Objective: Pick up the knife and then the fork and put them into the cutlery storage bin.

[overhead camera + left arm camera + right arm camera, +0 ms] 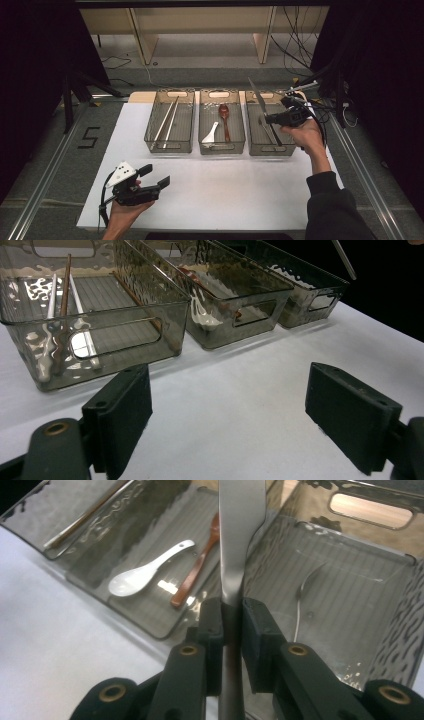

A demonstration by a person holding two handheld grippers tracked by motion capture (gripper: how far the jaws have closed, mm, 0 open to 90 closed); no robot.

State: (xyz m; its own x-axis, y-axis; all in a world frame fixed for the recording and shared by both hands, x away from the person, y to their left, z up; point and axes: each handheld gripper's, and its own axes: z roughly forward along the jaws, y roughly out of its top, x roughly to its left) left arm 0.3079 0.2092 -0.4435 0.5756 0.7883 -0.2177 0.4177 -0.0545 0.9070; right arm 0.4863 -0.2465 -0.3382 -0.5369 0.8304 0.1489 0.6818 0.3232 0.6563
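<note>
Right gripper [231,617] fingers clamped on knife [239,535] over right-hand bin [256,145], left gripper [150,176] fingers spread wide, empty, nr front-left corner of surface [240,190].

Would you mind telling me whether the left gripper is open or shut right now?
Open: the left gripper shows its two black jaws spread wide, with bare white table between them.

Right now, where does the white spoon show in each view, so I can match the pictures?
High view: the white spoon lies in the middle bin, near its front left.
Left gripper view: a white patch behind the middle bin's front wall, probably the spoon.
Right gripper view: left of centre, left of the held metal blade.
Shared landmark: the brown spoon beside it.
</note>
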